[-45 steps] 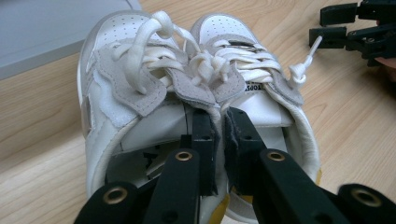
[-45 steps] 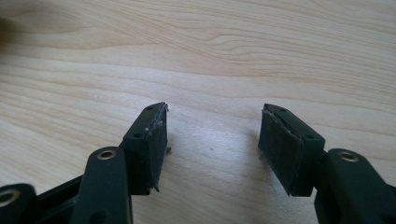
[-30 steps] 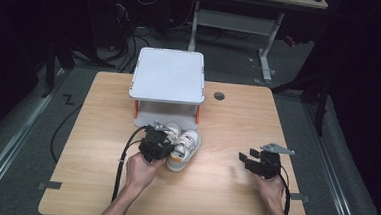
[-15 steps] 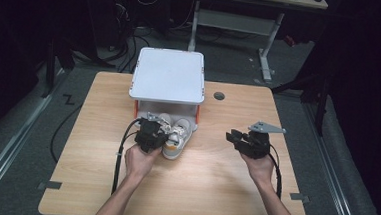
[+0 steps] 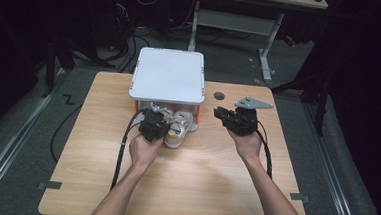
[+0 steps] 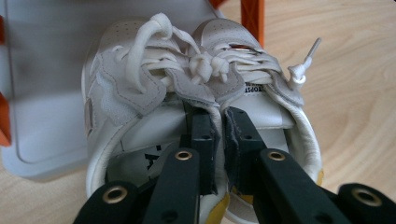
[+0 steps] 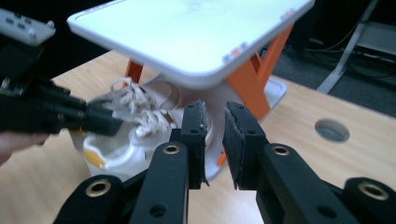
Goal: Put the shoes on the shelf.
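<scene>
High view: left claw (image 5: 153, 121), clenched on the shoes (image 5: 176, 128), has slid them under the shelf (image 5: 168, 75); right claw (image 5: 226, 115), empty, has just been closing.

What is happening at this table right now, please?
A person works with a gripper in each hand. The left gripper is shut on the inner edges of a pair of white sneakers and holds them at the lower shelf of a small white rack with orange legs, toes in under the top shelf. The right gripper holds nothing; its jaws have just been closing on air, a small gap left, raised off the wooden table.
</scene>
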`<control>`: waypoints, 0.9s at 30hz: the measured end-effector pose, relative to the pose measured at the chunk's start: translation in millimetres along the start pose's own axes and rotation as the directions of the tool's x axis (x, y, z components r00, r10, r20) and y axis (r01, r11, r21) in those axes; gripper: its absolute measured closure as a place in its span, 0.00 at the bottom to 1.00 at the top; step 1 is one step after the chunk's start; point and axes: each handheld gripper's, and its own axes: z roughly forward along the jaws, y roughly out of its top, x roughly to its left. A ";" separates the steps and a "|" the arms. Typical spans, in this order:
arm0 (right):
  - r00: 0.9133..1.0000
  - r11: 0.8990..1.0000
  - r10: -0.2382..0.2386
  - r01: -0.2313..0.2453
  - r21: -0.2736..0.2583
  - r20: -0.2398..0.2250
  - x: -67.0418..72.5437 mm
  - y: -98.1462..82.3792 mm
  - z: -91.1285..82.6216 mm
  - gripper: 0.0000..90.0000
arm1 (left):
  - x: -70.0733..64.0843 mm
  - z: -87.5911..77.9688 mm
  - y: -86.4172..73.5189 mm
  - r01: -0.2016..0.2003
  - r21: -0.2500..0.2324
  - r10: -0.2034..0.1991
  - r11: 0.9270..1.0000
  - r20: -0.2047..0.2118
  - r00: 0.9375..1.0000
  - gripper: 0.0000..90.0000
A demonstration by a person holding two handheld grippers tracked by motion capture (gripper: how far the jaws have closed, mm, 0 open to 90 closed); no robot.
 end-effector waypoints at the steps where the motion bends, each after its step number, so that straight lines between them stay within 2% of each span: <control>1: 1.000 1.000 0.000 0.000 0.000 0.002 0.3 3.8 2.9 0.88 | 1.0 2.0 2.0 -0.002 0.002 0.002 1.000 -0.009 1.000 0.92; 5: 1.000 1.000 -0.010 0.010 0.008 -0.009 4.3 22.0 21.0 0.90 | 6.3 7.1 4.0 0.018 -0.015 -0.019 1.000 -0.022 1.000 0.92; 9: 1.000 0.999 -0.027 0.028 0.026 -0.005 10.5 34.6 38.8 0.91 | 11.9 13.5 3.5 0.028 -0.011 -0.028 1.000 -0.047 0.998 0.92; 11: 0.999 0.999 -0.038 0.038 0.023 -0.002 13.0 39.2 47.2 0.92 | 14.7 16.4 3.1 0.033 -0.010 -0.033 0.999 -0.059 0.998 0.92; 16: 0.999 0.998 -0.041 0.040 0.055 0.015 15.9 47.3 65.9 0.92 | 20.1 23.1 2.2 0.040 -0.017 -0.041 0.999 -0.073 0.996 0.91; 19: 0.999 0.998 -0.036 0.035 0.047 0.023 16.3 49.6 71.3 0.92 | 22.0 24.2 2.8 0.051 -0.038 -0.053 0.998 -0.071 0.996 0.91; 22: 0.999 0.997 -0.032 0.030 0.076 0.032 16.4 48.3 76.6 0.92 | 22.4 26.3 2.6 0.060 -0.044 -0.063 0.997 -0.072 0.995 0.90; 23: 0.998 0.996 -0.048 0.045 0.075 0.035 16.6 47.1 78.0 0.93 | 22.7 26.4 2.5 0.058 -0.045 -0.061 0.997 -0.074 0.995 0.89; 27: 0.999 0.997 -0.036 0.034 0.075 0.032 15.0 47.2 78.2 0.94 | 24.8 26.2 1.6 0.065 -0.044 -0.068 0.997 -0.072 0.995 0.80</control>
